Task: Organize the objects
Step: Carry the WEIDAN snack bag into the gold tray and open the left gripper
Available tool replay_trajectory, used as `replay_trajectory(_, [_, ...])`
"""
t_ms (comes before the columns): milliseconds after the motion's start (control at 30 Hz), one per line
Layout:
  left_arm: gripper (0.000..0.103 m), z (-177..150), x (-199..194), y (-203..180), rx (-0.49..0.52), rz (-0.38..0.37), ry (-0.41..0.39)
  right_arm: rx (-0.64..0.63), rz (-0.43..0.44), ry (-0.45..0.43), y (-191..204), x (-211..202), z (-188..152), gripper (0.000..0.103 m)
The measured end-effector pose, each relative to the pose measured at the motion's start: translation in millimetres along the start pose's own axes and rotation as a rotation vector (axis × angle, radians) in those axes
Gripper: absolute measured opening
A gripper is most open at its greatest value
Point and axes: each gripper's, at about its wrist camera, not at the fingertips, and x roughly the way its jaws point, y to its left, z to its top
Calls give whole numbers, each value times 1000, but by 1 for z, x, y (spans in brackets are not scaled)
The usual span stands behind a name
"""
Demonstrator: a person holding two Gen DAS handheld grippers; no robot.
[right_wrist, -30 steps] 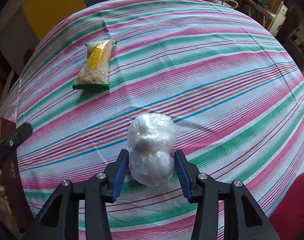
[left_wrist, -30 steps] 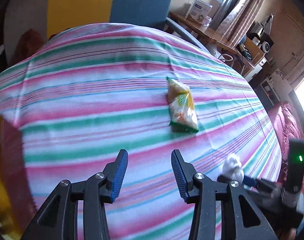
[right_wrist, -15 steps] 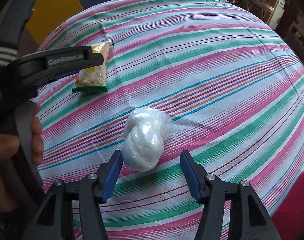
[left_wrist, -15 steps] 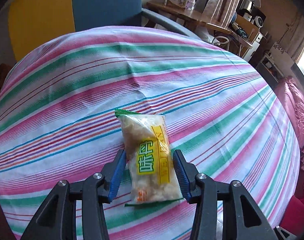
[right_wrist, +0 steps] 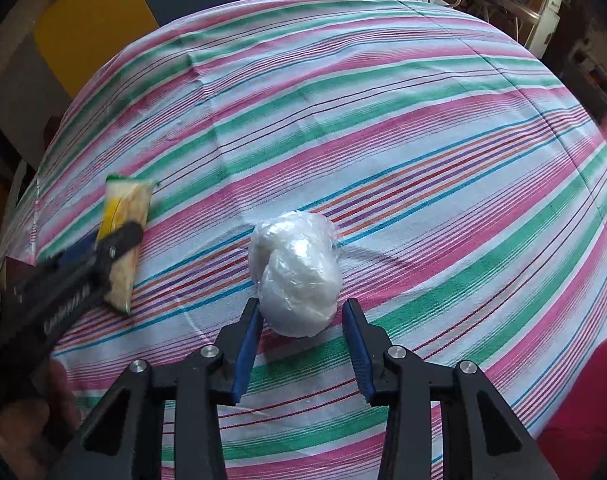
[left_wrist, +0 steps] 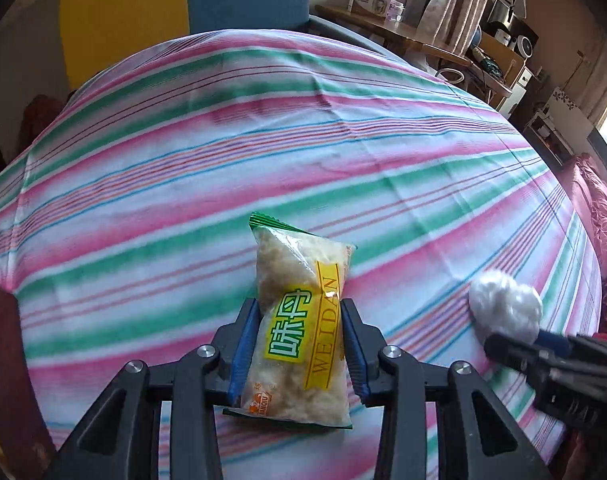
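Snack packet [left_wrist: 299, 332] lying lengthwise between closing left gripper [left_wrist: 299, 340] pads, touching both; right gripper [right_wrist: 301, 340] narrowing around plastic-wrapped bundle [right_wrist: 297, 272], right of packet, pads apart.

Your left gripper [left_wrist: 299, 344] now straddles the snack packet [left_wrist: 299, 336], which a second ago lay well ahead of it on the striped cloth [left_wrist: 263, 168]. Its jaws are closing, the pads now at the packet's sides. Your right gripper [right_wrist: 301, 340] widened around the white plastic bundle [right_wrist: 297, 276] and is closing again, a gap showing at the right pad.
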Motion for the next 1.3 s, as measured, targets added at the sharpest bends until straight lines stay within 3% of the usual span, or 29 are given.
replay_trajectory(100, [40, -30, -20, 8, -22, 14, -5, 57, 57, 0, 1, -3, 0, 59])
replay_trajectory(267, [40, -71, -44, 4, -22, 16, -13, 126, 116, -33, -13, -7, 3, 65])
replay_trajectory(533, [40, -116, -70, 1, -9, 0, -43, 103, 71, -113, -11, -16, 11, 65])
replay_trajectory(667, [40, -125, -73, -3, 25, 8, -56, -2, -3, -151, -1, -16, 8, 61])
replay_trajectory(767, [40, -128, -75, -3, 33, 7, -71, -95, -61, -111, 6, -6, 2, 32])
replay_trajectory(933, [40, -135, -81, 0, 22, 1, -85, -162, -110, -124, 18, -1, 0, 31])
replay_trajectory(1100, [40, -144, -96, -2, 26, -2, -109, -153, -94, -69, 20, 14, 5, 31])
replay_trajectory(1300, [40, -147, -119, -4, 40, -5, -160, -188, -127, -79, 23, 16, 3, 30])
